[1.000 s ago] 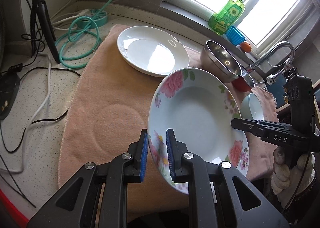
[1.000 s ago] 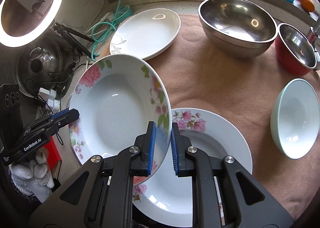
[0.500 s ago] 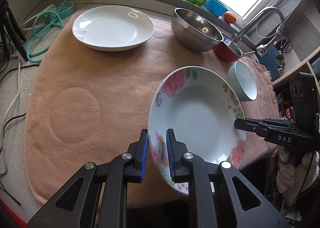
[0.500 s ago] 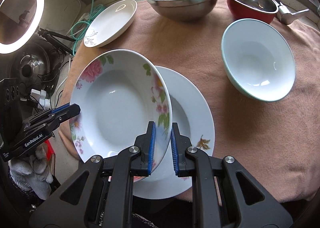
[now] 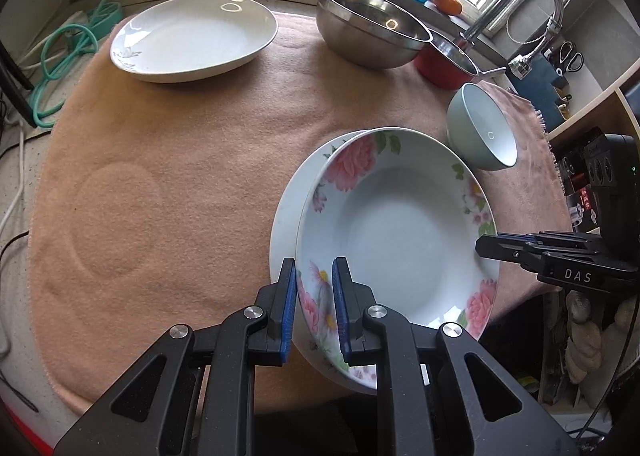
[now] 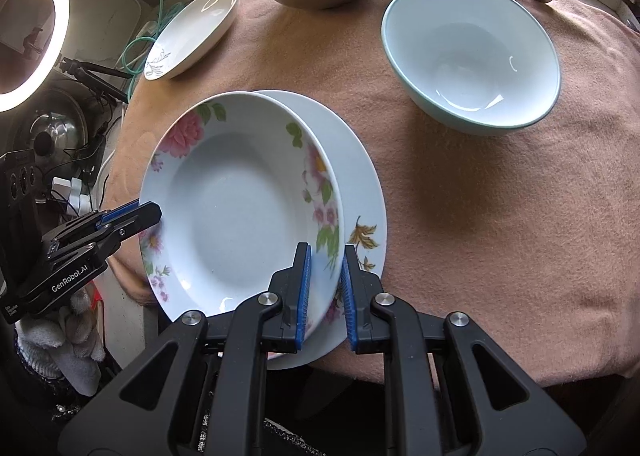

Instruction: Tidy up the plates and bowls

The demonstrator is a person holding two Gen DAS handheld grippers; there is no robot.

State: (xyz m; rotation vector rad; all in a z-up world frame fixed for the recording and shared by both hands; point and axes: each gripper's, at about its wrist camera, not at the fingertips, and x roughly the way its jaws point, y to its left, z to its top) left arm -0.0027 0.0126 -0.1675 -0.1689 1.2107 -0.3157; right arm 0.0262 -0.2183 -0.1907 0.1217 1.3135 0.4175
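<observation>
Jaws of my left gripper (image 5: 314,304) stand nearly closed, the blue pads pinching the near rim of the deep white plate with pink flowers (image 5: 400,232); my right gripper (image 6: 324,288) clamps the same plate's opposite rim just as narrowly; the flowered plate tilts over a white plate with a brown leaf print (image 6: 360,192) lying on the peach towel (image 5: 180,176), whether touching it I cannot tell; a pale green ceramic bowl (image 6: 472,60) sits near, a plain white plate (image 5: 192,36) and a steel bowl (image 5: 368,32) farther back.
</observation>
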